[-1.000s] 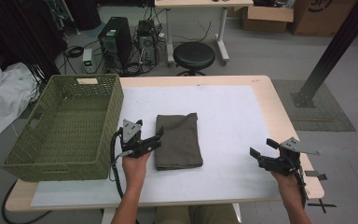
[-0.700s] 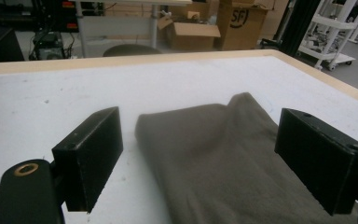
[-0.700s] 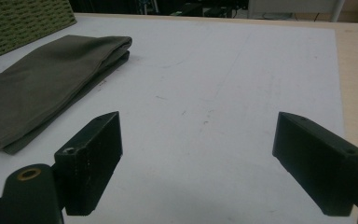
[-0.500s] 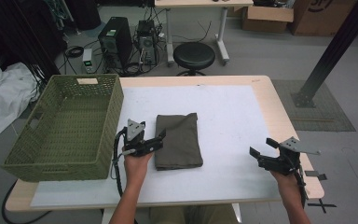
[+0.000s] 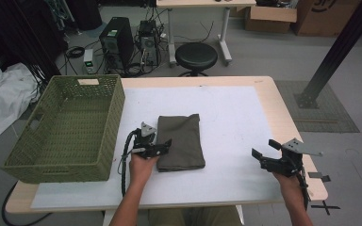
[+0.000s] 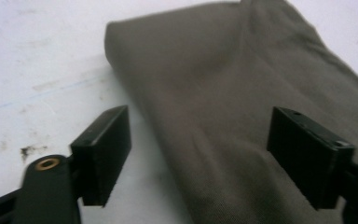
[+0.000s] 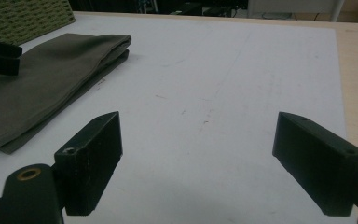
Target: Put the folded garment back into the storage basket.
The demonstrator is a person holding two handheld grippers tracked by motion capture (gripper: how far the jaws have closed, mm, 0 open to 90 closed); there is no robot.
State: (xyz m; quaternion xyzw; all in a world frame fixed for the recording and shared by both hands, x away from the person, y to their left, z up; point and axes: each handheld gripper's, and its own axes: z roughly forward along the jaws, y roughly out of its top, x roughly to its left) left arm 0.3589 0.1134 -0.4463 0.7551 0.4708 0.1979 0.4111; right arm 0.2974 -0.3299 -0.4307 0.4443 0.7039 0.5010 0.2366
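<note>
A folded olive-brown cloth (image 5: pixel 181 141) lies on the white mat (image 5: pixel 231 113) near the table's middle. My left gripper (image 5: pixel 162 147) sits low at the cloth's left edge. In the left gripper view the cloth (image 6: pixel 223 116) runs between the jaws of this gripper (image 6: pixel 198 154). One jaw is over the mat and the other over the fabric. They have just been closing, but the pads stand apart from the cloth. My right gripper (image 5: pixel 263 149) rests open at the mat's right front, with bare mat between its jaws (image 7: pixel 198 158). From there the cloth (image 7: pixel 42 79) lies off to the left.
A green woven basket (image 5: pixel 115 117) stands at the table's left, right beside the left hand; its corner shows in the right gripper view (image 7: pixel 28 14). The wooden table edge (image 5: pixel 283 113) borders the mat. A stool (image 5: pixel 196 55) and computers stand on the floor beyond.
The left gripper has sunk and slid right, so its jaws now straddle the cloth's left edge. The right gripper has kept still.
</note>
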